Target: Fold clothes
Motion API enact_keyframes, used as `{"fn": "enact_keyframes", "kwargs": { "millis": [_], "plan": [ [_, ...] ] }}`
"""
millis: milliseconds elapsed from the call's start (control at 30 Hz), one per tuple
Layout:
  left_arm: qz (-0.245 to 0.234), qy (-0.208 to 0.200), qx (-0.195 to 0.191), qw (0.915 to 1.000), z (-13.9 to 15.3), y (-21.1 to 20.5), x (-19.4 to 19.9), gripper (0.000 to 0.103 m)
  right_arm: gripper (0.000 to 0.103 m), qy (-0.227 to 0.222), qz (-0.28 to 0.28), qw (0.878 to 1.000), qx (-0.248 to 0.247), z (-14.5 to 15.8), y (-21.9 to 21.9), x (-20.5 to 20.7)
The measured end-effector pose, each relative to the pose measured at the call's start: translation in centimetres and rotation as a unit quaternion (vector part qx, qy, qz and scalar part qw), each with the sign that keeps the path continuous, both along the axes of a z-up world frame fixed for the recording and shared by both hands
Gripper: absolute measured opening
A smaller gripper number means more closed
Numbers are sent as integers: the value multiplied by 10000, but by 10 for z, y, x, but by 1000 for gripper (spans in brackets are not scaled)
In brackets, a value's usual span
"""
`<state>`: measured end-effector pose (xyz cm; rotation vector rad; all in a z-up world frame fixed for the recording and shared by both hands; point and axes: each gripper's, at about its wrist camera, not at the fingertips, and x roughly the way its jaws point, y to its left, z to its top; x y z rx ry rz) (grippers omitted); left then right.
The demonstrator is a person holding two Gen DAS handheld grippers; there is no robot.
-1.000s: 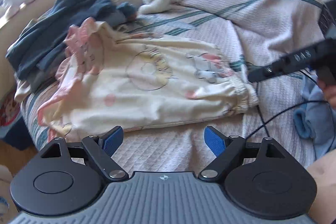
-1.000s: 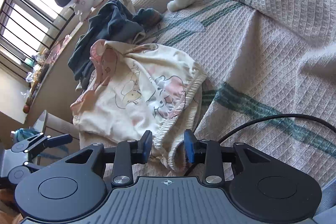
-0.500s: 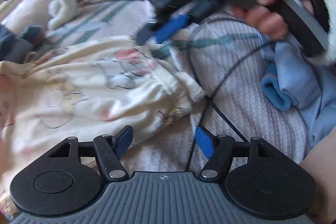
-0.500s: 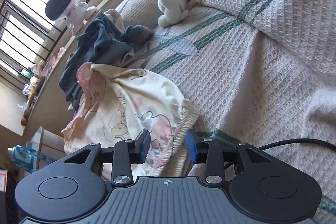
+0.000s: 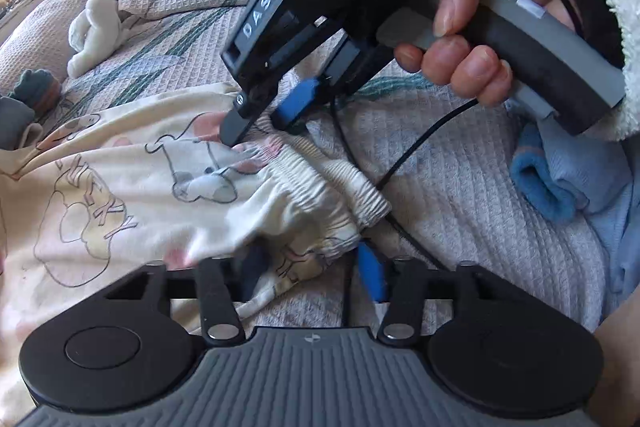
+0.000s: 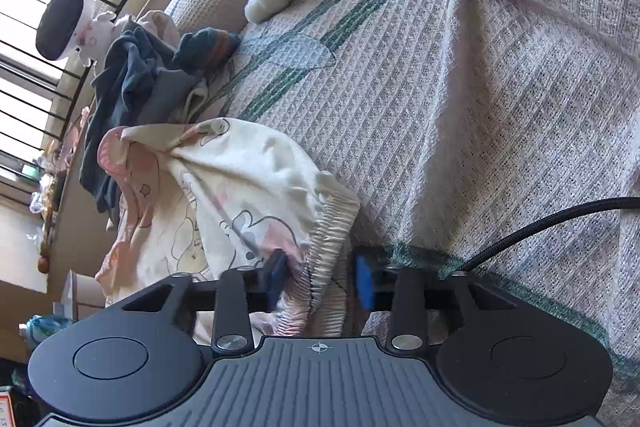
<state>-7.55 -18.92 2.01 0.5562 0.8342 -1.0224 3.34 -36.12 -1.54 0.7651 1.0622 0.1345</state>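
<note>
Both grippers have dropped onto the printed cream pants; left gripper and right gripper jaws just closed, clamping the elastic waistband. Judged: ready to lift.

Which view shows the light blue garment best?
The left wrist view. The light blue garment lies at the right edge there, on the bed cover, its darker cuff rolled, beside the right gripper. The right wrist view does not show it at all.

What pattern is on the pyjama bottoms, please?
Cream with pink and grey cartoon animal prints; the pyjama bottoms show best in the left wrist view.
</note>
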Motion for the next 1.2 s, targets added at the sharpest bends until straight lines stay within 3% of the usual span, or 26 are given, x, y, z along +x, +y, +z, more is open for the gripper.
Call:
{"fn": "enact_keyframes", "kwargs": {
  "millis": [100, 233, 333, 433, 500, 633, 767, 833, 933, 1000, 1100, 1133, 1167, 1200],
  "plan": [
    [331, -32, -103, 9994, 13, 7, -1, 10, 18, -123, -50, 9998, 140, 6, -1, -4],
    [755, 191, -619, 9950, 36, 34, 7, 10, 18, -627, 166, 9977, 202, 45, 3, -6],
    [1164, 512, -1322, 9830, 61, 68, 16, 10, 18, -927, 328, 9943, 406, 76, 12, 2],
    [1616, 495, -1846, 9682, 84, 103, 25, 9, 18, -1205, 521, 9887, 724, 103, 32, 18],
    [1940, 239, -1925, 9616, 94, 123, 32, 9, 18, -1411, 735, 9836, 844, 117, 56, 34],
    [2697, 178, -2099, 9396, 98, 175, 54, 9, 18, -1635, 1175, 9763, 793, 127, 112, 76],
    [3361, 285, -1989, 9201, 76, 221, 71, 10, 18, -1367, 1505, 9770, 644, 106, 172, 121],
    [3744, 313, -1632, 9123, 57, 241, 78, 11, 21, -1123, 1645, 9792, 390, 86, 205, 133],
    [4265, 537, -1360, 8926, 36, 274, 84, 19, 24, -952, 1739, 9801, -52, 69, 241, 145],
    [4471, 649, -1399, 8811, 31, 291, 82, 24, 28, -1130, 1813, 9769, 58, 74, 243, 143],
    [4386, 709, -1570, 8820, 34, 295, 68, 35, 40, -1397, 1847, 9724, 292, 91, 224, 138],
    [4351, 729, -1630, 8825, 35, 297, 64, 52, 45, -1519, 1782, 9719, 255, 96, 216, 136],
    [4274, 818, -1777, 8827, 37, 292, 59, 77, 47, -1639, 1720, 9711, 207, 102, 207, 135],
    [4231, 936, -1957, 8797, 38, 287, 56, 85, 55, -1743, 1688, 9701, 71, 105, 198, 135]
  ]
}}
